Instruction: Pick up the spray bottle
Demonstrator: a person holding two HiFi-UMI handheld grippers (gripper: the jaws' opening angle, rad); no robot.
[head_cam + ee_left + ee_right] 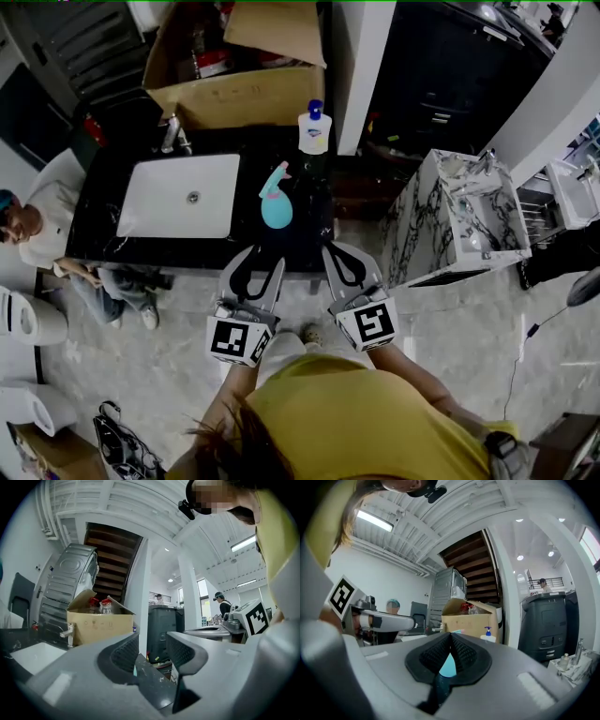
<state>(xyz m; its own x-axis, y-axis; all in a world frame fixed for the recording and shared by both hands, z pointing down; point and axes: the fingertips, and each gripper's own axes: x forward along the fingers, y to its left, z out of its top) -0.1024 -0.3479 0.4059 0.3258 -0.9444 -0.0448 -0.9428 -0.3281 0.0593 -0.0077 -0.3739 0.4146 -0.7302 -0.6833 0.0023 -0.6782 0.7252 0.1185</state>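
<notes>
Head view, spray bottle beside sink, soap dispenser behind, left tongs released, right tongs clenched.

The place looks like a bathroom-fittings showroom or storeroom. A black table has a white sink set into it. Nearby are a marble-patterned washstand, an open cardboard box, a bare staircase and tube lights under exposed beams.

glossy black counter, matt cardboard box, smooth plastic spray bottle
</notes>
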